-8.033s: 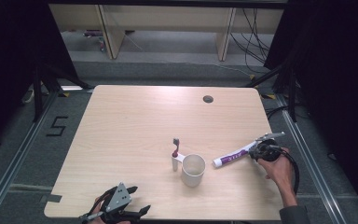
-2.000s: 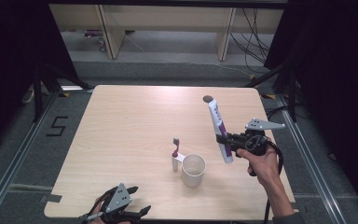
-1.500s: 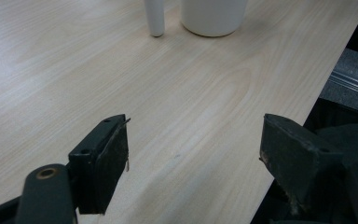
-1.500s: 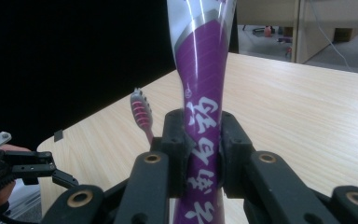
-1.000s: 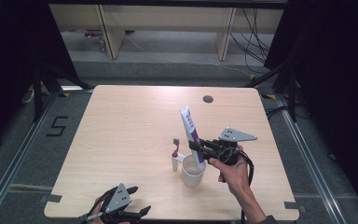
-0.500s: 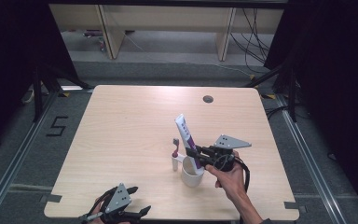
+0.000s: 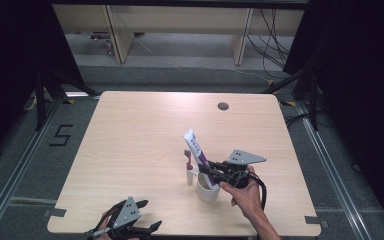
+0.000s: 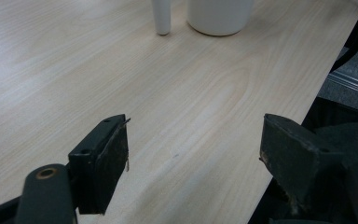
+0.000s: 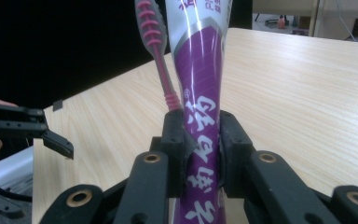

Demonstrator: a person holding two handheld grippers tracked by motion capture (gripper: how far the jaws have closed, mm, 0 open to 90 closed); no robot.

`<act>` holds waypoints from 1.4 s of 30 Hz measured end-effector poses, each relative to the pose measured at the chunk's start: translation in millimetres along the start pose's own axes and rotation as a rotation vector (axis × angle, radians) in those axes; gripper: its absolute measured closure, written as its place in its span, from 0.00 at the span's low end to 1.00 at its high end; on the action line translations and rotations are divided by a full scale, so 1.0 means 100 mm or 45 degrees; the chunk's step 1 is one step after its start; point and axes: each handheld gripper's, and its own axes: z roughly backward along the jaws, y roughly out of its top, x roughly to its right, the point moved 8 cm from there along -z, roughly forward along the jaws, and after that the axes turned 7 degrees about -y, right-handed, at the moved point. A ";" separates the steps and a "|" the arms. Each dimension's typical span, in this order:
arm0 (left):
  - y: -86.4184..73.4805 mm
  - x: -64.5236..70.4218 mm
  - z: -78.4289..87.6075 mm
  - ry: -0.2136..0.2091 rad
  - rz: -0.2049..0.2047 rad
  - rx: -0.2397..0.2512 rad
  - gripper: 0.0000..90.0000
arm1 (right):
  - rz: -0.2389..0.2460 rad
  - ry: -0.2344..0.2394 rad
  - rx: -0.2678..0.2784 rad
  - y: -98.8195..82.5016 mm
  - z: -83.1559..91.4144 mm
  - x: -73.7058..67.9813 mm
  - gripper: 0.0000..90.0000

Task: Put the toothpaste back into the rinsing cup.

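Toothpaste is what the work turns on: the right gripper (image 7: 211, 172) clamps a white and purple tube (image 7: 198, 155) between its jaws and holds it steeply tilted over the white cup (image 7: 208, 188), lower end at or just inside the rim, likely so it can drop in and lean against the wall. In the right gripper view the black pads (image 9: 177, 140) squeeze the tube (image 9: 200, 107) from both sides low on its body, and the soft plastic narrows where they press; a grip this low leaves the long printed end free above. The tube is glossy, flat and wide at its top edge. A pink toothbrush (image 9: 157, 51) with ribbed rubbery bristles rises just beside it, its white handle (image 7: 190, 172) standing upright close against the cup, whether touching it is unclear. The cup looks smooth, round and plain, perhaps ceramic or hard plastic. The table (image 7: 130, 140) is pale wood-grain laminate, matt and flat. The left gripper (image 7: 140, 229) waits at the near edge, jaws spread wide with nothing between them
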 end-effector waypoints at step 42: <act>0.00 0.03 0.00 -0.011 0.009 0.014 0.27 | 0.160 -0.020 -0.098 -0.02 0.16 -0.05 0.84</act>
